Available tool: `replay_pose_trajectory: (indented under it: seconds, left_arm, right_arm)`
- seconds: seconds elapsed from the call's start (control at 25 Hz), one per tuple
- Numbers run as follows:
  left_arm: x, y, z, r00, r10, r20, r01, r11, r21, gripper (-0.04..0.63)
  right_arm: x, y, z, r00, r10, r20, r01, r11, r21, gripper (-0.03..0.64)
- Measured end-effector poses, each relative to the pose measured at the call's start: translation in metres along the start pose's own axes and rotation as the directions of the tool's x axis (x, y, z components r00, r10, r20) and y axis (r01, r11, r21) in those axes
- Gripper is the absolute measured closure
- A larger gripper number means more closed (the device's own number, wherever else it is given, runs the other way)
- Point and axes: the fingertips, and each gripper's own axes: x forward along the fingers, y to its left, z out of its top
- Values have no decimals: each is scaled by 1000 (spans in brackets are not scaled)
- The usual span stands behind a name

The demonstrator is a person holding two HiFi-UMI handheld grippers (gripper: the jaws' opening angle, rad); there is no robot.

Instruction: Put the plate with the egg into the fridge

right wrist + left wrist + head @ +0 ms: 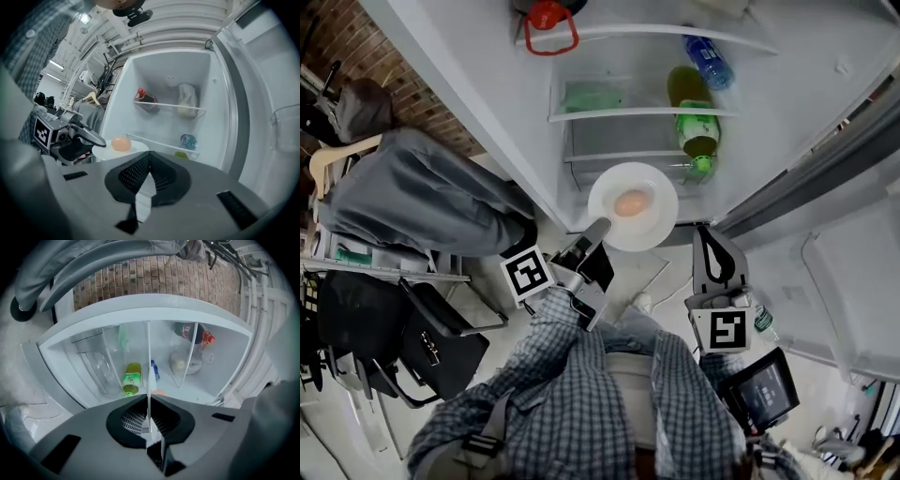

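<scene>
Half the job looks done to me: the white fridge (487, 103) stands open, and the round white plate (661, 221) carrying the pale orange egg (630, 202) is up in front of its lower shelves, not yet resting on any of them. My left gripper (598, 232) has clenched onto the plate's near rim; in the left gripper view the plate runs edge-on between the pads, which press on it. My right gripper (713, 246) has its jaws squeezed together on nothing and hangs just beside the plate, apart from it. Inside I can see a green plastic bottle (698, 131) lying on a glass shelf and a blue-labelled bottle (708, 61) above it. What remains, as I judge it: carry the plate in level so the egg doesn't roll, set it on a free stretch of shelf, let go and back out
</scene>
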Motion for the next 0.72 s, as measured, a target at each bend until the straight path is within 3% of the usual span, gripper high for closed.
replay_pose_trajectory:
  seconds: [0.32, 0.72]
  left_arm:
    - [34, -8, 6, 997, 2, 83, -4, 1000, 25, 578]
    - [58, -17, 18, 993, -9, 122, 6, 1000, 25, 578]
  right_arm:
    - [20, -15, 0, 994, 113, 15, -110, 985, -131, 611]
    - [38, -22, 3, 986, 166, 11, -162, 970, -183, 612]
